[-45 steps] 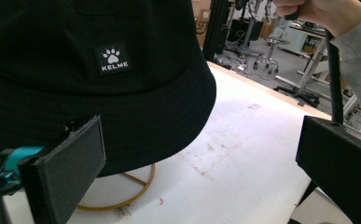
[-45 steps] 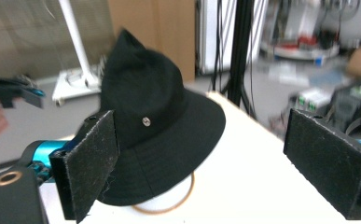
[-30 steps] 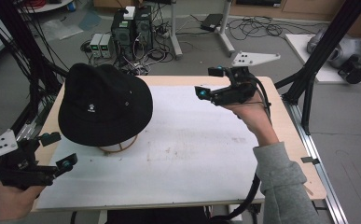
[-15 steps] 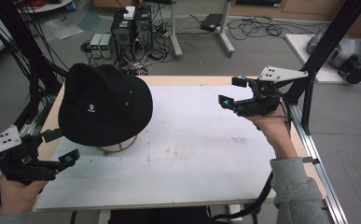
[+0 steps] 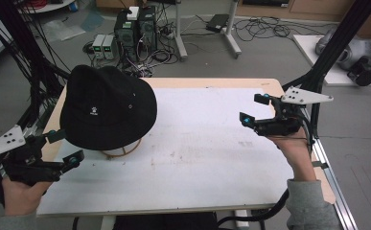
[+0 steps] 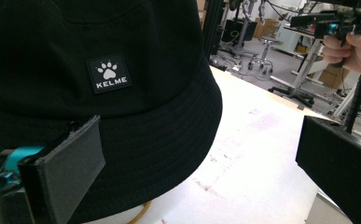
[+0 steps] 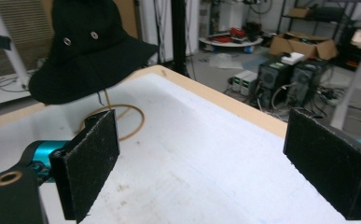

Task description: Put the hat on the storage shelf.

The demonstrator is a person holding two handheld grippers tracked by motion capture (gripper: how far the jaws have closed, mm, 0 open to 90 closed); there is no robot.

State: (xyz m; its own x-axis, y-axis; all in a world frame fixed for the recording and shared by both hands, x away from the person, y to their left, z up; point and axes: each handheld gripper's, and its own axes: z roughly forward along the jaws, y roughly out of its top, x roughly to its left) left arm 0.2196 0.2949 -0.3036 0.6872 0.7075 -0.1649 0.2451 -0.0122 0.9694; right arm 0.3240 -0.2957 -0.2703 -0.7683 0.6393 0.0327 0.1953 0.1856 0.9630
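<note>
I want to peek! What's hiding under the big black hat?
Under the black hat a thin wooden ring rests on the white table, with a stem rising into the hat. The stand's top is covered.

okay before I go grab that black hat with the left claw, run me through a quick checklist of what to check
1. Left claw open: ok, jaws stand wide apart in the left gripper view.
2. Left claw aimed at the black hat: ok, the brim sits just ahead, between the jaws.
3. Hat sitting steady: cannot tell; it perches raised on a wire stand with a ring base, the support is mostly hidden.
4. Right claw out of the way: ok, open and held over the table's right side, well apart from the hat.
5. White table surface between the claws free of other objects: ok.
</note>
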